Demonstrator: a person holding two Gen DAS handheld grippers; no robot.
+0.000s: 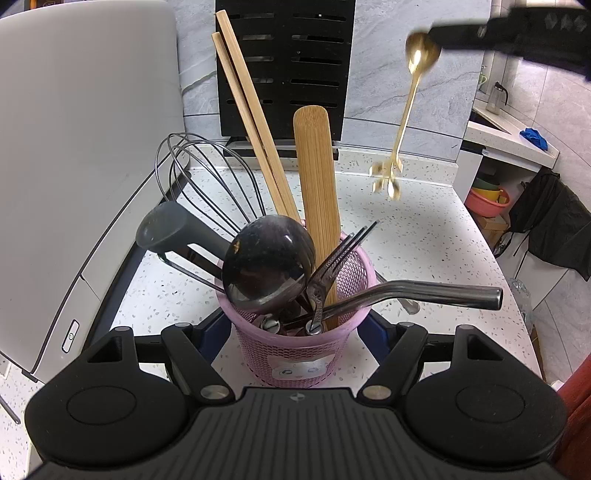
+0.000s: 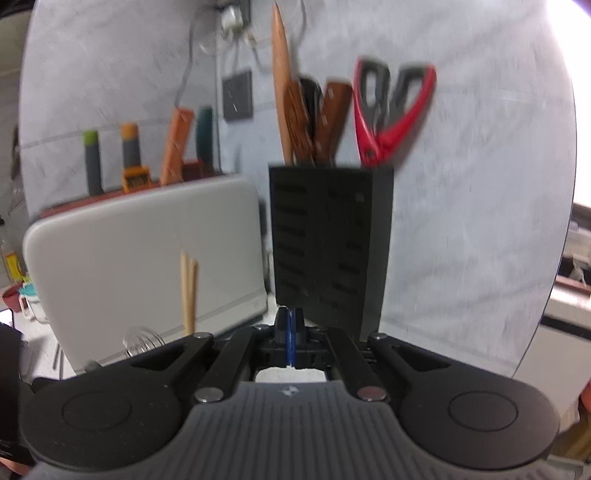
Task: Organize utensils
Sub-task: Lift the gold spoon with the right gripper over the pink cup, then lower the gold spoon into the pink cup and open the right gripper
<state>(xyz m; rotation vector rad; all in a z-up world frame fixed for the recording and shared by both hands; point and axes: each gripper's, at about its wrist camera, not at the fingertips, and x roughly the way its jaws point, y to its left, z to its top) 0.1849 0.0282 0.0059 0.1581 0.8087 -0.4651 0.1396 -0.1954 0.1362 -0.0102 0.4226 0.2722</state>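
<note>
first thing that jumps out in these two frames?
The gold spoon hanging in mid-air at upper right, pinched by its bowl in the right tool, blurred at its lower end. Below it, front and centre, the pink basket crammed with a ladle, whisk, forks and wooden utensils sits between the left tool's fingers. In the right wrist view, red scissors stick out of a black knife block.

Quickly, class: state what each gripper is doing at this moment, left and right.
Left gripper: closed on the pink utensil basket, fingers either side.
Right gripper: closed on the gold spoon by its bowl, handle hanging down.
</note>
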